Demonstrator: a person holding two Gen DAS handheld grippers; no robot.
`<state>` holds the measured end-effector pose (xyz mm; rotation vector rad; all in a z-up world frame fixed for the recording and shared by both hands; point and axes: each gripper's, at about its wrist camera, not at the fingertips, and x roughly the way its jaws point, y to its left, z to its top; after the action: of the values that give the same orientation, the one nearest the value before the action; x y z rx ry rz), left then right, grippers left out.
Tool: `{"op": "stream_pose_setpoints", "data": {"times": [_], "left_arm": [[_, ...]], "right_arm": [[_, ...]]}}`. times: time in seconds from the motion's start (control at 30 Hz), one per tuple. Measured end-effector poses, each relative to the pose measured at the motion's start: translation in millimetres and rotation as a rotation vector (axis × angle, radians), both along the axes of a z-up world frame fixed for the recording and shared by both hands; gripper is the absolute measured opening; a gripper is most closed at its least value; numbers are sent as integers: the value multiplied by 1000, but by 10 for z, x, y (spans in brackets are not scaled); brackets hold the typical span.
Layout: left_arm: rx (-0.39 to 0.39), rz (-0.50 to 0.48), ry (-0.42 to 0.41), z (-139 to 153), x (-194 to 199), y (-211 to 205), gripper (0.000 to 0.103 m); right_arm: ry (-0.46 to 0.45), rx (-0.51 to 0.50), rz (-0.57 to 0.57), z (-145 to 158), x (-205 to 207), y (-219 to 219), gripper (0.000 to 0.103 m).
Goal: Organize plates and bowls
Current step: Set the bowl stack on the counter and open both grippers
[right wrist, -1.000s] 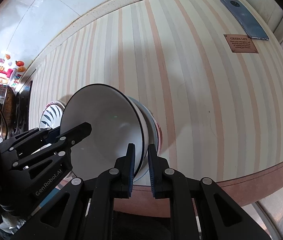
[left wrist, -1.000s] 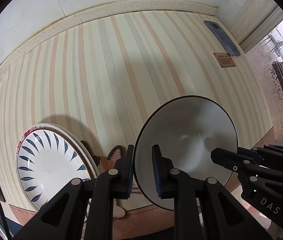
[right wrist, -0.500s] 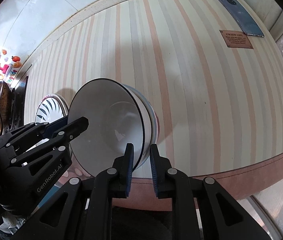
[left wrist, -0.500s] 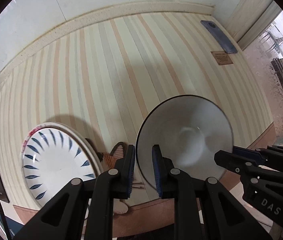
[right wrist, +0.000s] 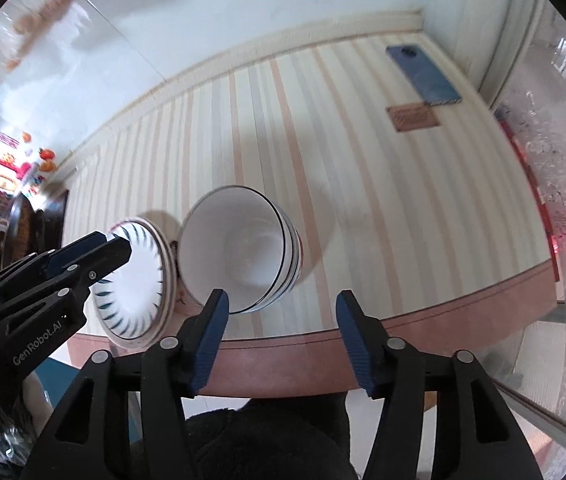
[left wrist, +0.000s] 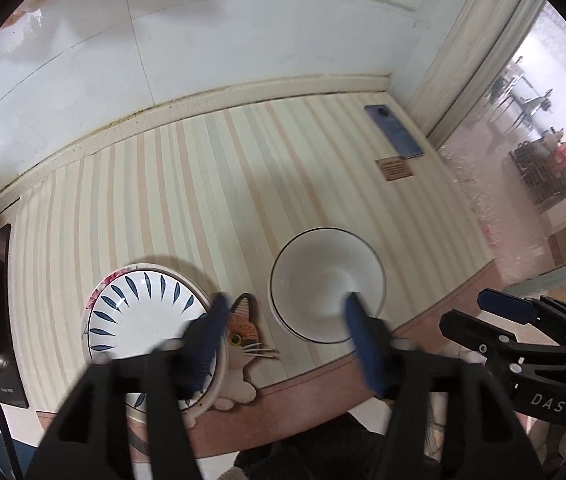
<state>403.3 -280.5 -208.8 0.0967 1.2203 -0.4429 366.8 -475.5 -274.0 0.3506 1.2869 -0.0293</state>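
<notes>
Evidently the release step was complete: the left gripper (left wrist: 283,320) and right gripper (right wrist: 281,308) had just been opening, jaws apart and empty. At lower centre, the bowl (right wrist: 239,252) sat nested on the stack, beside the plates (left wrist: 143,316). Next move probably called for retreat.

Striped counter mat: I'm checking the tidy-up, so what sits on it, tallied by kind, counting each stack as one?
Bowl stack: 1
Plate stack: 1
Phone: 1
Cat-shaped coaster: 1
Brown label: 1
Total: 5
</notes>
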Motion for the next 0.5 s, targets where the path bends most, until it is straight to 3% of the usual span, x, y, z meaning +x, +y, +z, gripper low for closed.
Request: {"op": "stream_pose_setpoints", "data": {"times": [0.17, 0.3, 0.5], "left_arm": [[-35, -30, 5, 149, -106, 9, 73], [-73, -63, 23, 238, -197, -13, 87], [-99, -78, 12, 366, -288, -38, 88]], "right_arm": [[-56, -9, -29, 301, -232, -5, 76], [-71, -19, -53, 466, -393, -9, 84], [-116, 15, -72, 719, -610, -15, 87]]}}
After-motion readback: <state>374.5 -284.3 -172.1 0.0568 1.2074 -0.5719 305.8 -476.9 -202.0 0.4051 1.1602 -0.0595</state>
